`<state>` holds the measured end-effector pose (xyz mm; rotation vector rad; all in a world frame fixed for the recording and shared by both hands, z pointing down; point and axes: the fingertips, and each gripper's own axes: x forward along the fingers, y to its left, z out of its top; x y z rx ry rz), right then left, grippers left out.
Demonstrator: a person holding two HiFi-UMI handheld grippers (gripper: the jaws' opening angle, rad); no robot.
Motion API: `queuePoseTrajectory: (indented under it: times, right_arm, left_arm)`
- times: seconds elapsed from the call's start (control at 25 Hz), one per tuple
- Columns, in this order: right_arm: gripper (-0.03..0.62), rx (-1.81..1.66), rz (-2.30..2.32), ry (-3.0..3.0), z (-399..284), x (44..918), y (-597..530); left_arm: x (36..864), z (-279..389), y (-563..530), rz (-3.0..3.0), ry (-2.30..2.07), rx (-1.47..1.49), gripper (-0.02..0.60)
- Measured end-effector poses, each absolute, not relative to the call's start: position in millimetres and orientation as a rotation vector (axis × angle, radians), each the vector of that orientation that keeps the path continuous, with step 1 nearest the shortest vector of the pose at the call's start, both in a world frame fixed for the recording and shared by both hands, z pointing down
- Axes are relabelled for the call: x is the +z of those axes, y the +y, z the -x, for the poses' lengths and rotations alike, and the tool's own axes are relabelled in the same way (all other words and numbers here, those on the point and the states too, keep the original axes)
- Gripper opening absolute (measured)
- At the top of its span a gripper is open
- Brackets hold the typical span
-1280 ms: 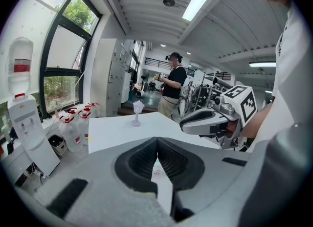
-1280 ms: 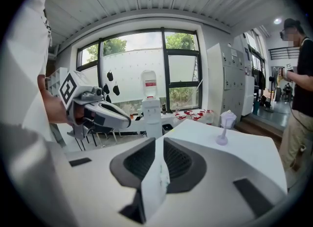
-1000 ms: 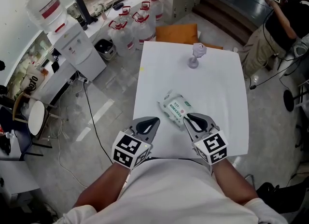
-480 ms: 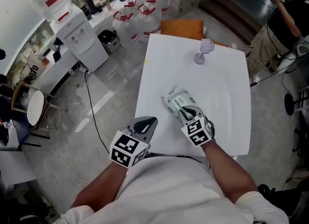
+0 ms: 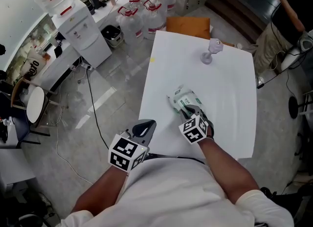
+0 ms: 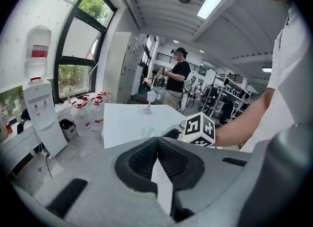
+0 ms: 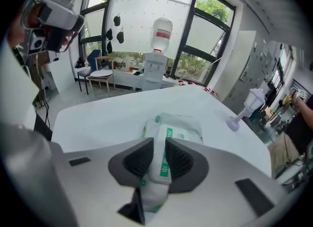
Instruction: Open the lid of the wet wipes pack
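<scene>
Wet wipes pack point(image 5: 182, 99): nearest, by the near-left edge of the white table point(image 5: 230, 84), the left gripper point(image 5: 149, 123) hangs clenched on nothing, apart from it; the right gripper point(image 5: 190, 111), jaws just widened, straddles its near end unclamped; its long axis runs away from those jaws toward the far left

white table point(image 5: 230, 84), grey floor point(image 5: 105, 99), large windows point(image 7: 142, 30)
</scene>
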<state>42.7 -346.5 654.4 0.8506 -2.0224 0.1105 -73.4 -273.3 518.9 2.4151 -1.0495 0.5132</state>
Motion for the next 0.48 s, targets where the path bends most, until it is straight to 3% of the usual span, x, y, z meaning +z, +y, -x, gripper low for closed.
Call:
queuePoseTrajectory:
  times: [0.28,0.48]
  right_arm:
    - [0.092,0.1,-0.905,-1.971,-45,662,-353]
    - [0.146,0.169,-1.001,-1.935,-53,663,-358]
  left_arm:
    - [522,75,-275,-2.415,-1.035,0.519,0.003]
    - [522,77,-278,-2.417,-1.028,0.524,0.003]
